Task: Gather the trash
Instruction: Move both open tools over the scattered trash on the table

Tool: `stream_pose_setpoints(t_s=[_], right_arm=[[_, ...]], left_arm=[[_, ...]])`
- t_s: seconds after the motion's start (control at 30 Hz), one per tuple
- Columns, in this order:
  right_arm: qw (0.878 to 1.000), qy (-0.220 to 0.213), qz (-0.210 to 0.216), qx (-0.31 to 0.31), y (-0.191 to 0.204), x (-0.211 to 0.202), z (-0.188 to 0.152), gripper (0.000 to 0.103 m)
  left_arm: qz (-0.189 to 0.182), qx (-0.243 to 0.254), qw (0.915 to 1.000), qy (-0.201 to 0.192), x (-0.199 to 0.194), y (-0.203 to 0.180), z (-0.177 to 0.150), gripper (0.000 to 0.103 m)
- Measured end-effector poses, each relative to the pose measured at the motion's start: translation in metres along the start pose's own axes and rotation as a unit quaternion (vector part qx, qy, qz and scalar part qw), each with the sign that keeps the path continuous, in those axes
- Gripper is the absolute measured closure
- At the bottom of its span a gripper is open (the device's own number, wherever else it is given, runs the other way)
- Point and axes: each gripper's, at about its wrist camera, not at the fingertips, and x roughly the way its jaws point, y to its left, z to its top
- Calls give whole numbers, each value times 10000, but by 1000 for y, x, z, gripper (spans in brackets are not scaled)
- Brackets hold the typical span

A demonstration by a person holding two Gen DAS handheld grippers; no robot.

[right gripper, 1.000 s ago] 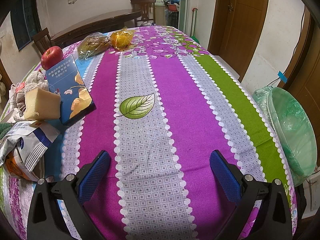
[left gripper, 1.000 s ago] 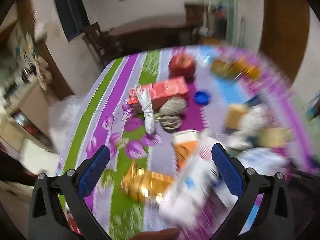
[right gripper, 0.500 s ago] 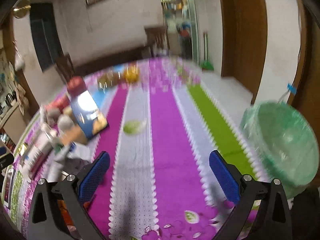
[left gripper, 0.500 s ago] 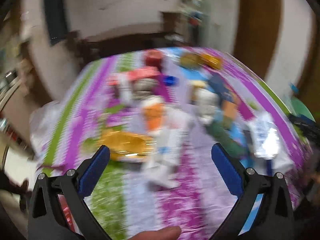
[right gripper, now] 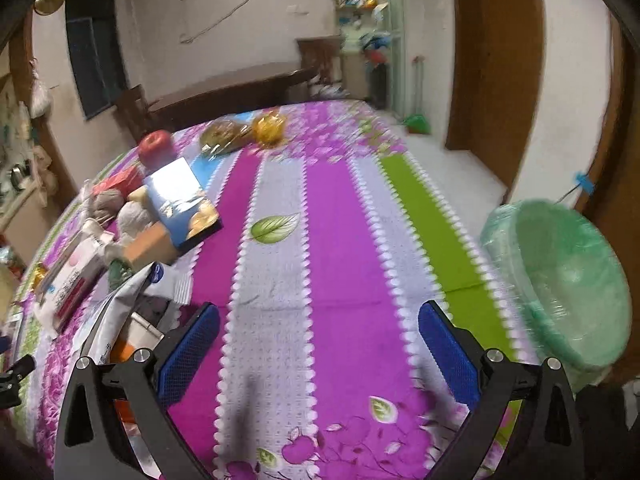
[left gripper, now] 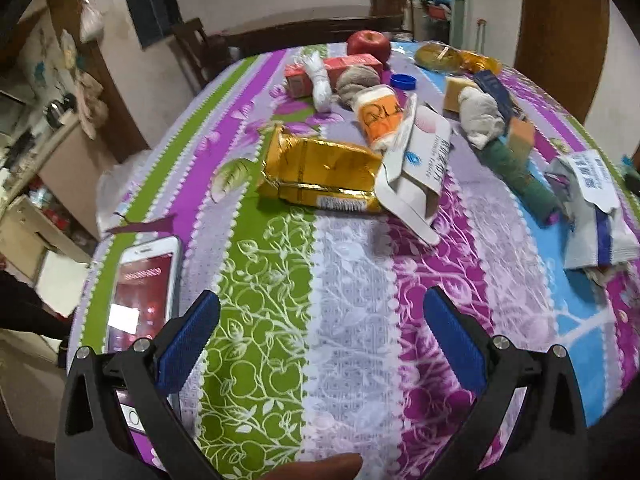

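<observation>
A gold foil wrapper (left gripper: 320,176) lies mid-table in the left wrist view, touching a torn white carton (left gripper: 416,168) and an orange-and-white cup (left gripper: 378,114). A white and blue snack bag (left gripper: 596,208) lies at the right. My left gripper (left gripper: 320,344) is open and empty above the tablecloth, short of the wrapper. My right gripper (right gripper: 318,354) is open and empty over bare cloth. A bin lined with a green bag (right gripper: 564,284) stands off the table's right edge. The snack bag (right gripper: 120,312) lies beside my right gripper's left finger.
A phone (left gripper: 140,292) lies by the left gripper's left finger. Farther back are an apple (left gripper: 368,44), a red box (left gripper: 332,70), a blue cap (left gripper: 402,81), cloth balls (left gripper: 480,118), a book (right gripper: 180,200) and bagged food (right gripper: 244,134). Chairs and a dark table stand behind.
Both grippers have pulled back and steadied. The left view swung right, then back, so the phone now shows. The right view rose, bringing the bin further into sight.
</observation>
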Motion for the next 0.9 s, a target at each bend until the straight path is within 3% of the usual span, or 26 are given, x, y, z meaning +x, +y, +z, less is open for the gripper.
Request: stream_pose_setpoints(t_s=[0.03,0.1,0.2,0.33,0.43,0.57,0.73,0.8,0.9], right_arm=[[9987,-433,-279,-30,2,-15,-1,4],[9936,-1046,-430,14,6,-38,-8,4],[9911,-1326,9,-107,13,-53,-26,4],[9810,-1762,-363,-721,41,-79,-46,4],[9804,-1736,-191,-911,54,-92,-51,4],[9746,-1912,-406,-1092,63,-105,-50,4],[9767,-1972,-437,-728,52,-117,-30,4],[9797,-1863,-490,-549,51,-117,-17,4],[9835,-1599,-742,-407,51,-109,1,4]], left_arm=[[32,4,10000,-62,-1,-4,1,5],[201,85,9993,-300,-8,-11,3,5],[464,207,9965,-669,-25,-18,4,5],[639,417,9921,-992,-38,-28,3,5],[647,367,9930,-913,-32,-29,9,5],[296,238,9943,-997,-34,-24,13,5],[212,655,9862,-1508,-37,-54,39,5],[-13,496,9831,-1762,-34,-50,45,5],[150,92,9793,-2016,-19,-41,46,5]])
